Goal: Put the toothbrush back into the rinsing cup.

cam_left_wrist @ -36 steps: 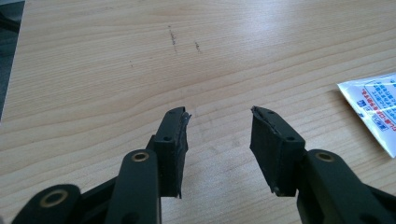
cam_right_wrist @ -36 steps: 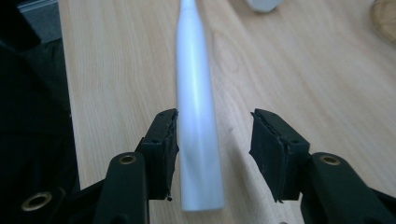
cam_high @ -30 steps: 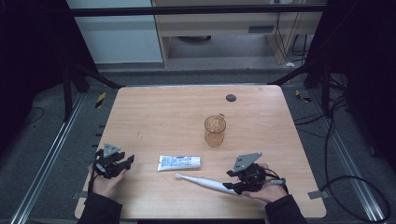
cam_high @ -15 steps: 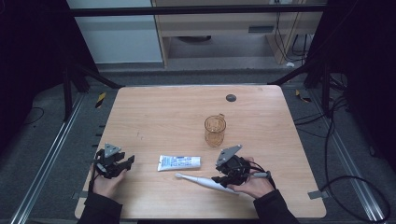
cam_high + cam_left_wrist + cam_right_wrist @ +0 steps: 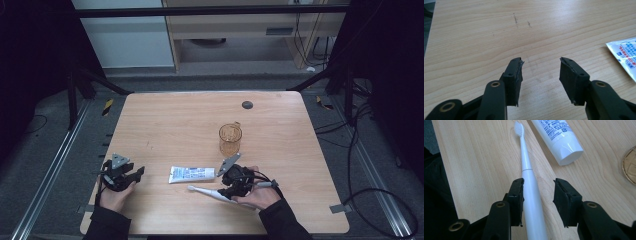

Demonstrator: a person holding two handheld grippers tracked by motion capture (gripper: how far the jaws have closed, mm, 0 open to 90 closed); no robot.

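- Two hand-held grippers work the bench (image 5: pixel 175 120): the right hand-held gripper (image 5: pixel 537 192) is spread astride a white toothbrush (image 5: pixel 526 165) lying flat.
- Left hand-held gripper (image 5: pixel 540 72) spread, empty, near the toothpaste tube (image 5: pixel 192 174).

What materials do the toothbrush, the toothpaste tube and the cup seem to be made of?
Toothbrush: smooth white plastic with a faint sheen; the fine white bristles at its head look synthetic.
Toothpaste tube: glossy white plastic with blue print; its flat crimped end suggests a soft, squeezable body.
Cup: amber and see-through, since the table shows through it; glass or clear plastic, the look does not settle which.
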